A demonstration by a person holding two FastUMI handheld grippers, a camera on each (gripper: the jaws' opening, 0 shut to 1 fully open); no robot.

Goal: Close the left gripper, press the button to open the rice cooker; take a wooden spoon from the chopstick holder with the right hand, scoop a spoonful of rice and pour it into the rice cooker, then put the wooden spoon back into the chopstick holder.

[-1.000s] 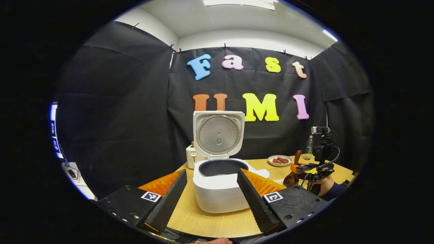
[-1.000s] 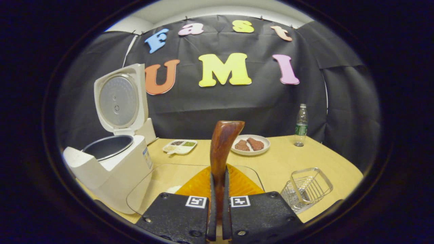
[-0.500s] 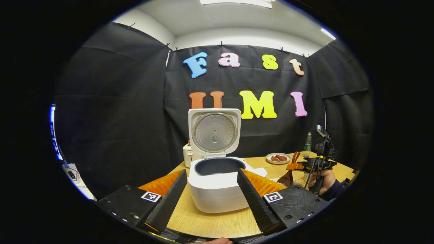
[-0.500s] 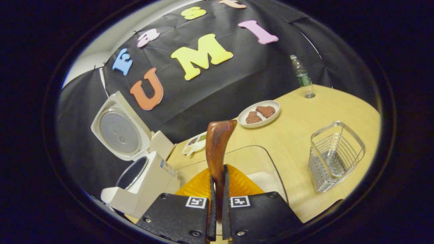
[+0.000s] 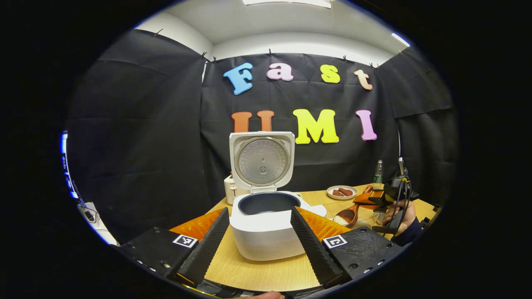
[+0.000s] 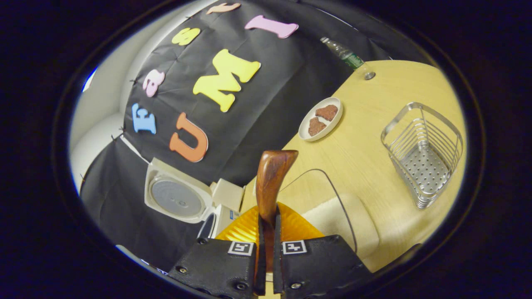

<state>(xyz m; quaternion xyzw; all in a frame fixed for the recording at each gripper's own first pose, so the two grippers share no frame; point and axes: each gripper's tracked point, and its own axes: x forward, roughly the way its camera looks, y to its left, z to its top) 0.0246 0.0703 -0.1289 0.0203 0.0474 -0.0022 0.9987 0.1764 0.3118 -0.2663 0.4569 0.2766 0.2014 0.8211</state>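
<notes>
At lower centre of the right gripper view the right gripper (image 6: 266,245) clamps the wooden spoon (image 6: 271,182), while the left gripper (image 5: 259,236) is spread wide before the open rice cooker (image 5: 266,224) at centre frame.

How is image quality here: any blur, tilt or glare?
Left gripper view: level and sharp, rice cooker evenly lit, ceiling light blown out. Right gripper view: strongly rolled, table slanting, wooden spoon with a glossy highlight, fisheye bending at edges.
</notes>
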